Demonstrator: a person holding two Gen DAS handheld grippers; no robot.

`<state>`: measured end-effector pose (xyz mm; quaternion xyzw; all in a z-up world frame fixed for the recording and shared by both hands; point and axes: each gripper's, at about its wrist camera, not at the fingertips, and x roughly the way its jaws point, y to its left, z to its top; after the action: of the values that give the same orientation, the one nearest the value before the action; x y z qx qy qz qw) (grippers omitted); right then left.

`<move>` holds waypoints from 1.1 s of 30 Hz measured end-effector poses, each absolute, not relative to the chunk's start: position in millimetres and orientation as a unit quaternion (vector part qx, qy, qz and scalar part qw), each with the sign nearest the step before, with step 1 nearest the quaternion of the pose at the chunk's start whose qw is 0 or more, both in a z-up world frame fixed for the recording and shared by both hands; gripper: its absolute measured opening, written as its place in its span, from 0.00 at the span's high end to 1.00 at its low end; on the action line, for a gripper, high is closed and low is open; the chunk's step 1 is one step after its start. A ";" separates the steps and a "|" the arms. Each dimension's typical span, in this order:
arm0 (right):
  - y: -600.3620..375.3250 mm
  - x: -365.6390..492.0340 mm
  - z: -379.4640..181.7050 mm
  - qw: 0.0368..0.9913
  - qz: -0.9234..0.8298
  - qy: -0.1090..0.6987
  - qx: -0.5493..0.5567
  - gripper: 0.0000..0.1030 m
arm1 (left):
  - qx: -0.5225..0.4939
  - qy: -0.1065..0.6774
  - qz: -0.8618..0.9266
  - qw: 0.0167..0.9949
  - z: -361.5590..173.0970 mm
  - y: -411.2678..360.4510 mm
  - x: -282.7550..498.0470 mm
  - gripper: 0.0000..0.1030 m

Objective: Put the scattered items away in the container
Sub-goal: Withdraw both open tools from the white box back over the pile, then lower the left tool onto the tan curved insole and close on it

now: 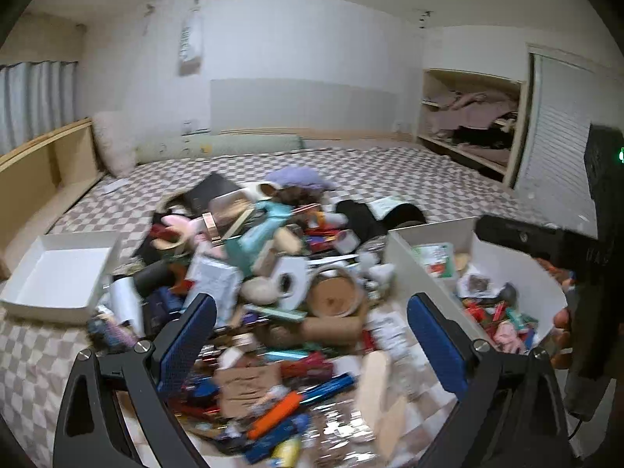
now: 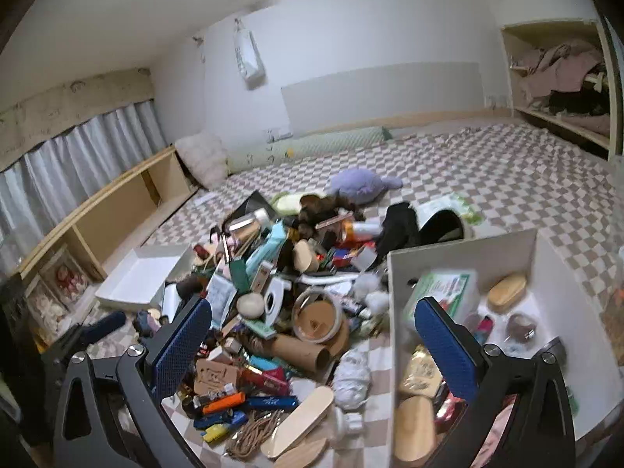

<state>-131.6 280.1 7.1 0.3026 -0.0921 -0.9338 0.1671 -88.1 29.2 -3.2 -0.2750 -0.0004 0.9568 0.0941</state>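
Both sets of jaws stood wide apart, nothing between them. The left gripper [image 1: 310, 335] and right gripper [image 2: 312, 335] hovered above the pile [image 2: 273, 292], which sprawled from centre to twelve o'clock. The white container [image 2: 460, 249], at three o'clock, held only some items; most work remained, I'd judge. Its near wall crowded the pile, while open checkered bedding [image 2: 487, 163] stretched beyond.

Left gripper [image 1: 312, 347] fingers [image 1: 183, 347] spread, empty, above clutter pile [image 1: 273, 273].

No legible text, labels or numbers on anything in view.
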 end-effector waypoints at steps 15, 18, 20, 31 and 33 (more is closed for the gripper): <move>226.4 -136.0 -69.4 0.179 -0.915 -0.053 0.357 0.00 | -0.374 0.005 0.927 0.023 -51.3 -112.0 -79.8 0.04; 222.0 -138.3 -82.4 0.190 -0.905 -0.065 0.374 0.00 | -0.401 -0.003 0.916 0.015 -69.1 -126.7 -81.3 0.04; 219.6 -139.0 -90.2 0.200 -0.899 -0.074 0.382 0.00 | -0.415 -0.014 0.910 0.006 -80.5 -135.7 -82.9 0.04; 204.1 -137.1 -126.2 0.233 -0.883 -0.091 0.397 0.00 | -0.518 -0.027 0.855 -0.024 -132.1 -145.2 -125.3 0.04; 201.6 -135.9 -129.2 0.238 -0.884 -0.086 0.393 0.00 | -0.527 -0.012 0.849 -0.030 -137.3 -138.0 -132.5 0.04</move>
<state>-135.9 201.6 -129.2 0.3928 -0.0862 -0.8841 0.2379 -132.5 -138.0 -137.3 -0.5274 -0.0125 0.8490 -0.0298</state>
